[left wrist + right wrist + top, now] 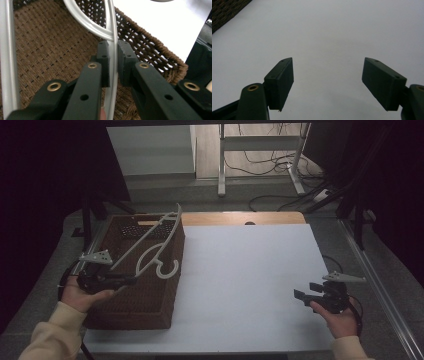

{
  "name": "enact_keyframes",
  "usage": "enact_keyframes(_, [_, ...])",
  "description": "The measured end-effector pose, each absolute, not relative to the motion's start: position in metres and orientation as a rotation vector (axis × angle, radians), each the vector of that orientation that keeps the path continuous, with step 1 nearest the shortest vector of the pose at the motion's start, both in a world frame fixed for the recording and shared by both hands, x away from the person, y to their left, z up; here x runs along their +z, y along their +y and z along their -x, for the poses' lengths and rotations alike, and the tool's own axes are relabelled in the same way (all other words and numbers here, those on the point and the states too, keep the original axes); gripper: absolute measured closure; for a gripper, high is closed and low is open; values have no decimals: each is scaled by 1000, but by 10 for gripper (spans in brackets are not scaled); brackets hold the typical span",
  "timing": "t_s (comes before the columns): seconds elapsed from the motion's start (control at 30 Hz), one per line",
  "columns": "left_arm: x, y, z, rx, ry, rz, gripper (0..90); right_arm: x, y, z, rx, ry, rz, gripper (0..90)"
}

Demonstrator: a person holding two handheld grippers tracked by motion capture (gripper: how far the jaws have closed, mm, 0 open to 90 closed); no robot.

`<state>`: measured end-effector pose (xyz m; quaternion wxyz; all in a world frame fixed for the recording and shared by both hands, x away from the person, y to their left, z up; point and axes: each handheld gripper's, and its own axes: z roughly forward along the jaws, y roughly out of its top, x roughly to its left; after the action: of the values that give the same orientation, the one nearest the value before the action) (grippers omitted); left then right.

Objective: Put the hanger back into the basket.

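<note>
A person sits at a table covered by a white sheet. The left gripper has its jaws clamped on one thin bar of a white plastic clothes hanger, holding it tilted above a brown wicker basket. In the left gripper view the bar runs straight up between the two black jaws, with the basket's woven floor beneath and behind them, and the hanger's curved neck just beyond the jaw tips. The right gripper hovers over bare white sheet, well apart from the basket, jaws spread wide with nothing between them.
</note>
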<state>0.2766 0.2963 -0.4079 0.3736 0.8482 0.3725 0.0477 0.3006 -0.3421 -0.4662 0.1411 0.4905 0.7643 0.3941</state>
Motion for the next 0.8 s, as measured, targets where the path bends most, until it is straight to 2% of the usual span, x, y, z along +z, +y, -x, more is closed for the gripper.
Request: enact_keyframes(0.8, [-430,310,-280,60,1008,-2202,811,-467,-342,-301,1118,2208,-1421,253])
